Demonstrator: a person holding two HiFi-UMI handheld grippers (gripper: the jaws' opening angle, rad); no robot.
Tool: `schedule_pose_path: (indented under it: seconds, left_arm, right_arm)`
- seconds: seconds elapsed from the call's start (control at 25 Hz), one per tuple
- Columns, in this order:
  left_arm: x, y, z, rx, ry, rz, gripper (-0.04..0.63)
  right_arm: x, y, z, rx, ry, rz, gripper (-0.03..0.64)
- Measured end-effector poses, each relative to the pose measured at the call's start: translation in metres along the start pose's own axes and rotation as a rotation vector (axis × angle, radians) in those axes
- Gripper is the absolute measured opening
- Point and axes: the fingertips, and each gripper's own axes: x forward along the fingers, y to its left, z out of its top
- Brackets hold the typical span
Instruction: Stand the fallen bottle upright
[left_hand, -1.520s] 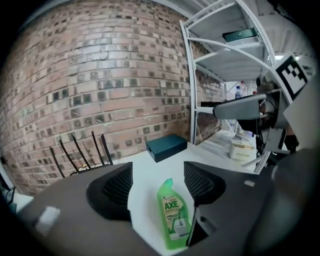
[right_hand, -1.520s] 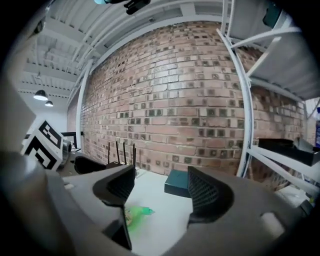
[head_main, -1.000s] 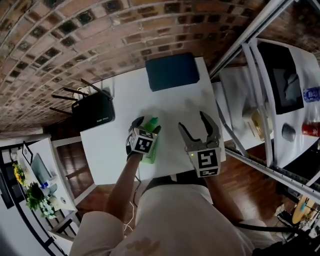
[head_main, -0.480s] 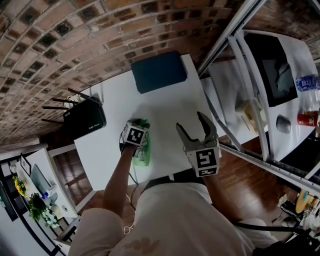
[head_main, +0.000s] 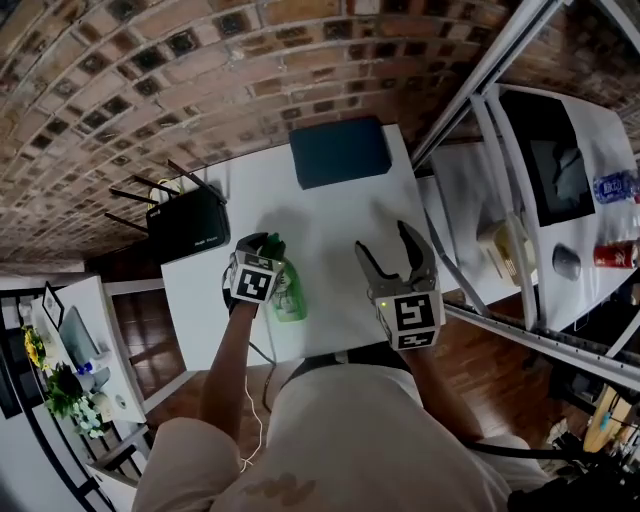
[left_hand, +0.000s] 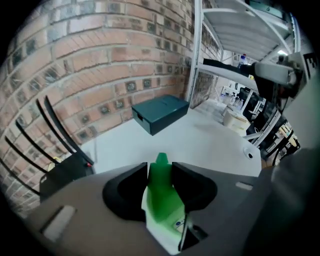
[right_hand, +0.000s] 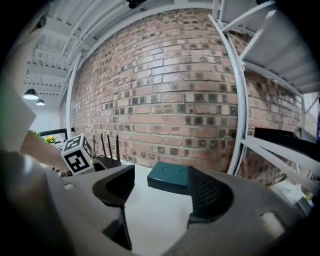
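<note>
While in left claw (left_hand: 160, 169), one bottle (left_hand: 163, 201)

Illumination is bright, even and diffuse. The white table (head_main: 330, 232) shows only soft shadows. In the right gripper view, two ceiling lamps (right_hand: 31, 93) glow at 9 o'clock. Both gripper views have black vignetted corners and bowed brick wall (right_hand: 165, 90) courses. In the left gripper view the green bottle (left_hand: 162, 196) is motion-blurred at 6 o'clock.
</note>
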Motion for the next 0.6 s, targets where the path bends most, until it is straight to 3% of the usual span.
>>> schedule_pose_path:
  seconds: [0.32, 0.6]
  left_arm:
    - [-0.081, 0.027, 0.045, 0.045, -0.179, 0.156, 0.172]
    - [-0.099, 0.011, 0.052, 0.083, -0.212, 0.190, 0.174]
  right_arm:
    - [0.004, 0.040, 0.025, -0.024, -0.057, 0.063, 0.314]
    - [-0.006, 0.058, 0.025, -0.028, -0.061, 0.077, 0.316]
